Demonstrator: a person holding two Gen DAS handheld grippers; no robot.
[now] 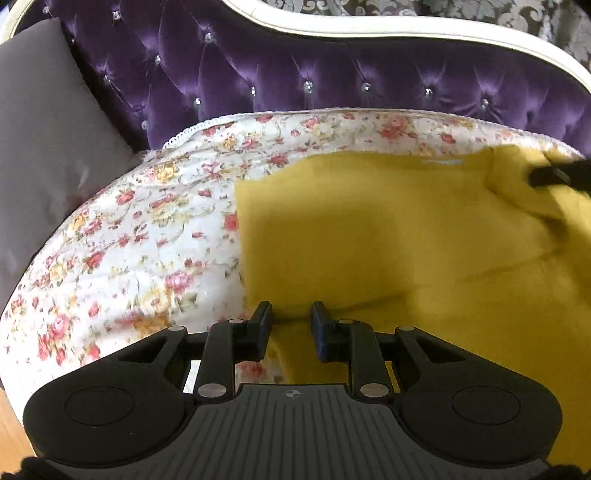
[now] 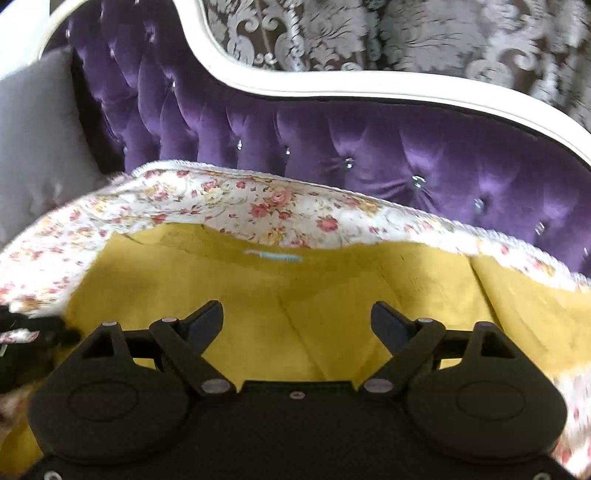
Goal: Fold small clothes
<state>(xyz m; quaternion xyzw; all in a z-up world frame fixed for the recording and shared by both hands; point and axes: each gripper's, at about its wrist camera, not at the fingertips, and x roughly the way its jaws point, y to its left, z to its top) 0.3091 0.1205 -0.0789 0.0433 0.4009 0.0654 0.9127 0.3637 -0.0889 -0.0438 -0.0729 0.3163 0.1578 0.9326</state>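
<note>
A mustard-yellow garment [image 1: 388, 240] lies spread on a floral quilted cover [image 1: 129, 229]. In the left wrist view my left gripper [image 1: 291, 325] hovers over the garment's near left edge, its jaws a narrow gap apart with yellow cloth showing between them; I cannot tell if it holds any. My right gripper's black finger [image 1: 550, 173] shows over the garment's far right part. In the right wrist view my right gripper [image 2: 297, 317] is wide open above the garment [image 2: 295, 295], near a pale neck label [image 2: 275, 255].
A tufted purple sofa back [image 1: 295, 74] with a white frame [image 2: 332, 88] rises behind the cover. A grey cushion [image 1: 44, 129] stands at the left. Patterned grey fabric [image 2: 406, 33] hangs behind the sofa.
</note>
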